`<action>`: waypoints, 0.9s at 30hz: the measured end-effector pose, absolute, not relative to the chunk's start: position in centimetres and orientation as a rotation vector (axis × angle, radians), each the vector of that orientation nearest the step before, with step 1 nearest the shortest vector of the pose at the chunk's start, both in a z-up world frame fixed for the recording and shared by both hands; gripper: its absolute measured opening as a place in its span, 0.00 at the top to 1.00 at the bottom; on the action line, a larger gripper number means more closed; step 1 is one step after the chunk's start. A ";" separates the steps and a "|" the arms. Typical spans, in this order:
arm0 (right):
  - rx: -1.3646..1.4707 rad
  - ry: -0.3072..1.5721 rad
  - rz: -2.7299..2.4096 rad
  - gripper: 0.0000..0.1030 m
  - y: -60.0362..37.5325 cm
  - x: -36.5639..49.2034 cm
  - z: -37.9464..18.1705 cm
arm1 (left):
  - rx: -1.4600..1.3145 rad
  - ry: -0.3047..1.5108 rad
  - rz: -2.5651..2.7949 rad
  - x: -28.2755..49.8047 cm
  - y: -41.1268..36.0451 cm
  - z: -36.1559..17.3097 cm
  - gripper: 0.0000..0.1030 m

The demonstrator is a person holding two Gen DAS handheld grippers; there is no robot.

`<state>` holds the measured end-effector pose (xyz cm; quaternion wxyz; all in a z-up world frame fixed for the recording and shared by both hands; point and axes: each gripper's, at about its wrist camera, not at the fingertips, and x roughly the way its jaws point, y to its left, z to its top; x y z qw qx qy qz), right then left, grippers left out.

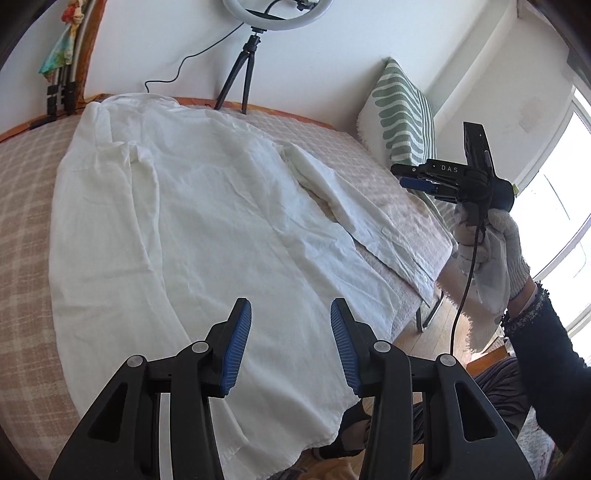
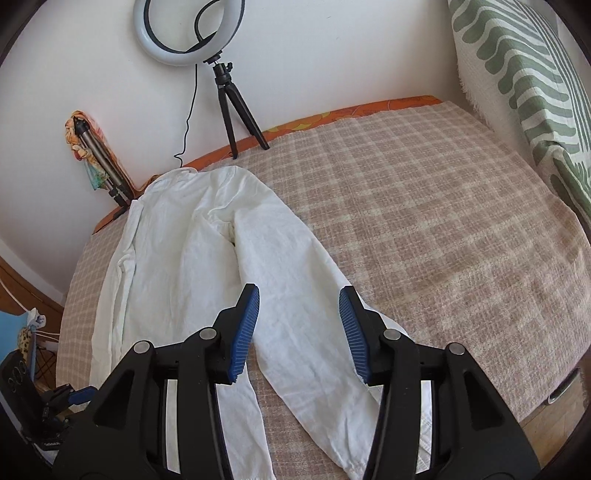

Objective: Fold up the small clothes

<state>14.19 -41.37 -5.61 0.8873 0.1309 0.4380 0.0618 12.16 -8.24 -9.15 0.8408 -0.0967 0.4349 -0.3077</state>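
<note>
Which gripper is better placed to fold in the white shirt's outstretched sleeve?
Probably the right gripper: it hovers open directly above the white shirt's long sleeve. The left gripper hovers over the body near the hem.

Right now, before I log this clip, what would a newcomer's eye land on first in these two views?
The white shirt spread flat over the checked bedspread dominates, one sleeve angling toward the bed's near edge. Next come the open blue-padded left gripper and right gripper poised above it, holding nothing. Behind, a ring light on a small tripod stands against the wall, with a green-patterned cushion at the bed's far right.
</note>
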 end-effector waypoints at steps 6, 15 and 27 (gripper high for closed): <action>0.297 0.999 0.069 0.54 -46.3 13.0 -9.2 | -0.196 0.939 -0.687 13.0 -10.7 -9.5 0.58; 0.333 1.078 0.056 0.54 -49.2 12.4 -13.4 | -0.197 0.972 -0.712 13.4 -12.7 -9.8 0.58; 0.315 1.094 0.096 0.96 -46.9 12.5 -13.6 | -0.208 0.990 -0.686 13.3 -12.1 -9.9 0.58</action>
